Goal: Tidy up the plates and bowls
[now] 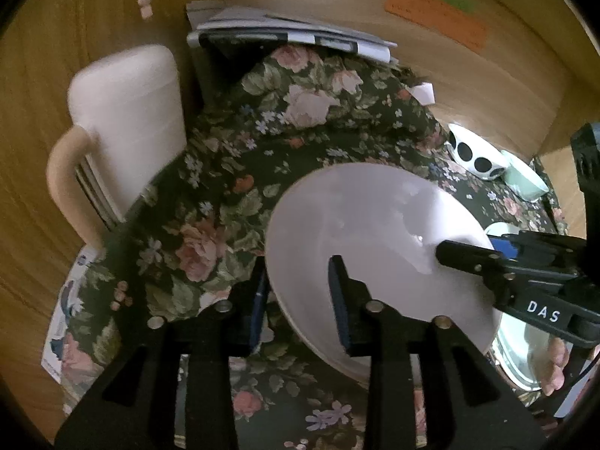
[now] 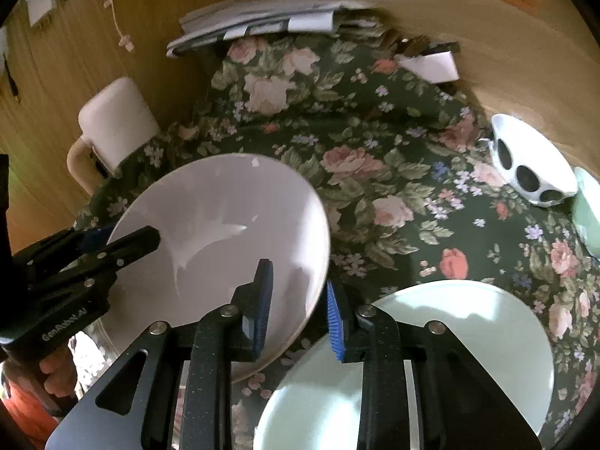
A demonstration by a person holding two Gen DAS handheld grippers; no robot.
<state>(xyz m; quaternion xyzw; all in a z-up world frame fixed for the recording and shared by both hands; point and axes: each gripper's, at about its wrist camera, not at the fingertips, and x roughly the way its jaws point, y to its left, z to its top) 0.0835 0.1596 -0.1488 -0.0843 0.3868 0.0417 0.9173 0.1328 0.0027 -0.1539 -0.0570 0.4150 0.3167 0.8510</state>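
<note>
Two jaw sets are placed on opposite edges of the white bowl (image 1: 367,225), which sits tilted above the floral-clothed surface (image 2: 393,150); whether its base touches the cloth cannot be told. On the right gripper (image 2: 298,307), one pad lies inside the bowl wall and the other outside it. The jaws are nearly closed and the rim is judged pinched. On the left gripper (image 1: 300,300), the rim is straddled in the same way, but a clear gap is seen between the inner pad and the wall. These jaws are read as slack, not gripping. The step in hand is judged to be a transfer of the bowl to the right jaws alone, or a set-down. A wide glazed bowl held at one rim point is expected to pivot, so the right pinch should be kept firm and deep over the rim. The bowl's weight should be lowered onto the surface before the left jaws are drawn clear. The left jaws should be backed straight off the rim, so that the inner finger is not caught on the wall. A pale green plate (image 2: 468,337) lies just beside and below the right jaws. A spotted bowl (image 2: 532,165) and a mint bowl (image 1: 523,180) stand well beyond them, touching each other. Contact with the plate edge should be avoided.
</note>
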